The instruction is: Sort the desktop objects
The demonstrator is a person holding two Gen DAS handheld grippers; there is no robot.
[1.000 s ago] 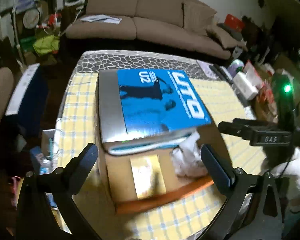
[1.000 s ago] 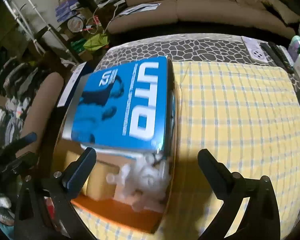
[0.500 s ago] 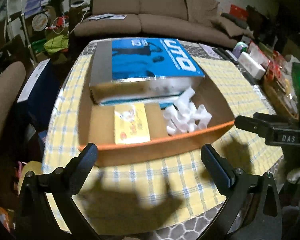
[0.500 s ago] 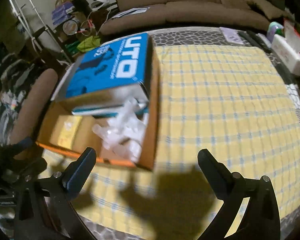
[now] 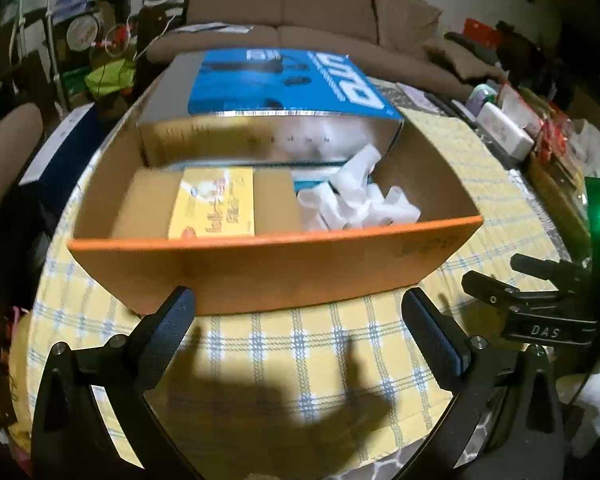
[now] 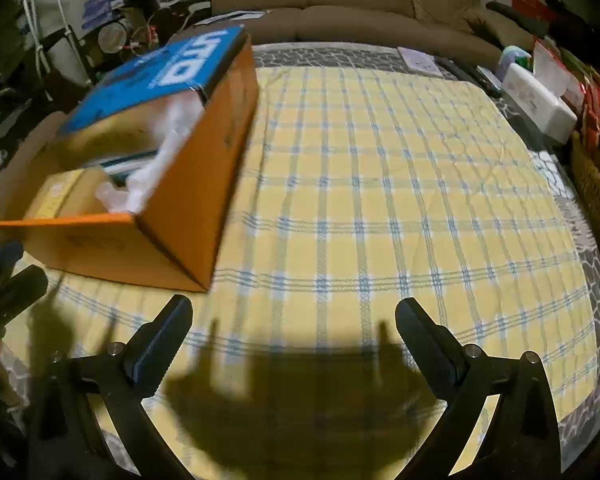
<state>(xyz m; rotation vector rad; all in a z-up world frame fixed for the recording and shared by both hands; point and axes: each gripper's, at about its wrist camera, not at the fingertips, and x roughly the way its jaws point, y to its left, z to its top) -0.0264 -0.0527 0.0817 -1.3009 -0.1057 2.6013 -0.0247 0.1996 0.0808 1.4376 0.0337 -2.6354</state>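
Left wrist: left gripper (image 5: 296,310) wide before orange box (image 5: 276,264); right gripper (image 6: 294,320) wide, empty.

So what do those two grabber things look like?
Both are black. The left gripper has two long angled fingers with dark blue ribbed pads and small silver screws. The right gripper looks the same up close; seen from the left camera, it carries white "DAS" lettering and a green light glows above it. No hands or sleeves show.
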